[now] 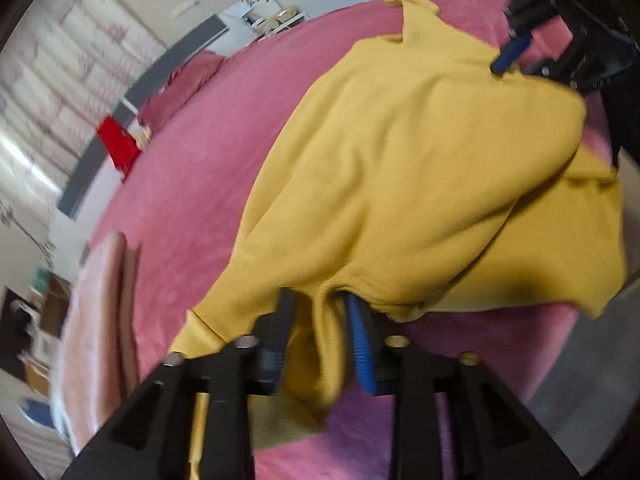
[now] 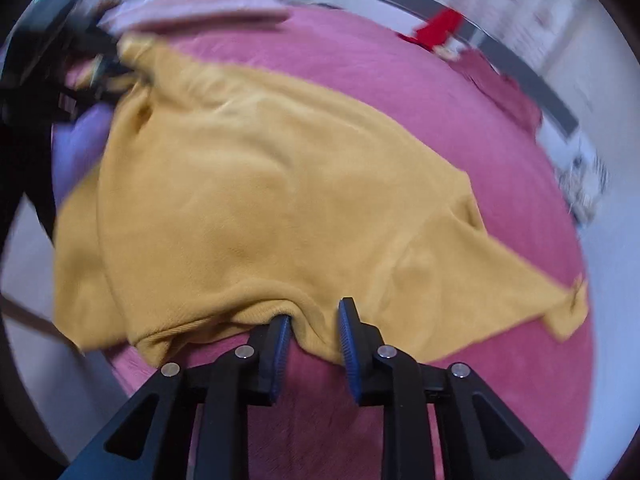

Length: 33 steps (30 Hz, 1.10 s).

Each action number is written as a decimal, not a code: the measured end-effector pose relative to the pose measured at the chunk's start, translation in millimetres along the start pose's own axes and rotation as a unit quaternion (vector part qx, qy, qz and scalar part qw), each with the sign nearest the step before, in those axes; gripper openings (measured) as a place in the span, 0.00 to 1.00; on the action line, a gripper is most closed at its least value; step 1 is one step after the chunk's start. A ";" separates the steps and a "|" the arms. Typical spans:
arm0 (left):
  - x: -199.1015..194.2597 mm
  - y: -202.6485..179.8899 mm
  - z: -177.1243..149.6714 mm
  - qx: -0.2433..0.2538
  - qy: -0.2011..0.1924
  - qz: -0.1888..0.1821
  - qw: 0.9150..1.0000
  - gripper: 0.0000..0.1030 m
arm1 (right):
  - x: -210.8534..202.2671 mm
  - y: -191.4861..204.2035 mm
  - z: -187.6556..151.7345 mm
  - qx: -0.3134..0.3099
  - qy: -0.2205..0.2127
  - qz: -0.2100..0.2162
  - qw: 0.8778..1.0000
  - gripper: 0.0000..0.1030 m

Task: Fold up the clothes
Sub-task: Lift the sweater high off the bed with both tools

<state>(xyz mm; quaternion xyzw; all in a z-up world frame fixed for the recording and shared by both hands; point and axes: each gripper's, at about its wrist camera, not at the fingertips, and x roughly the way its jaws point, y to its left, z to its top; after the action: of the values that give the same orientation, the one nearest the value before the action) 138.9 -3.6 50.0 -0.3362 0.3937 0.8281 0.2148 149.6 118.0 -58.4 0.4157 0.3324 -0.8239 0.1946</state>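
A wide pink bedspread point(image 1: 200, 168) fills both views, reaching out ahead of and beneath each gripper. On it lies a yellow sweater point(image 1: 400, 168), partly lifted and draped, spreading forward from the fingers of both grippers. One sleeve stretches away to the right of the right gripper point(image 2: 314, 322), ending in a cuff point(image 2: 574, 304) near the edge of the bed.

The left gripper point(image 1: 320, 312) has a fold of the sweater's hem bunched between its two fingers, one black and one with a blue pad point(image 1: 360, 344); the fabric hangs down between them, so it is gripping the sweater. The right gripper's fingers straddle the sweater's edge, with cloth pulled into the gap between the blue pads; the fingers sit apart, and I cannot tell whether they are pinching firmly.

Far ahead and left of the left gripper, a folded pale pink cloth point(image 1: 96, 320) rests on the bed, and a small red item point(image 1: 118, 146) sits beyond the bed's edge.
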 end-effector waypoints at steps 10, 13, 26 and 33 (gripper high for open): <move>-5.4 2.7 0.6 0.035 -0.037 0.026 0.998 0.06 | 9.6 -31.4 18.6 0.144 -0.014 0.041 0.989 0.05; -27.5 27.6 13.1 -0.024 -0.073 0.046 0.996 0.06 | -16.8 -70.7 13.4 0.263 -0.067 0.065 0.960 0.05; -205.1 188.8 105.6 -0.266 -0.336 0.152 0.891 0.06 | -234.7 -174.5 88.5 0.306 -0.372 -0.034 0.876 0.04; -327.3 234.5 155.3 -0.231 -0.448 0.190 0.843 0.06 | -390.7 -208.1 124.0 0.262 -0.509 -0.093 0.814 0.04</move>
<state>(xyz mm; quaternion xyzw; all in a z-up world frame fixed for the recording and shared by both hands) 156.3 -49.8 478.8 0.1124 0.1085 0.9801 0.1225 182.5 193.6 393.8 -0.0608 -0.0061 -0.9879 0.1425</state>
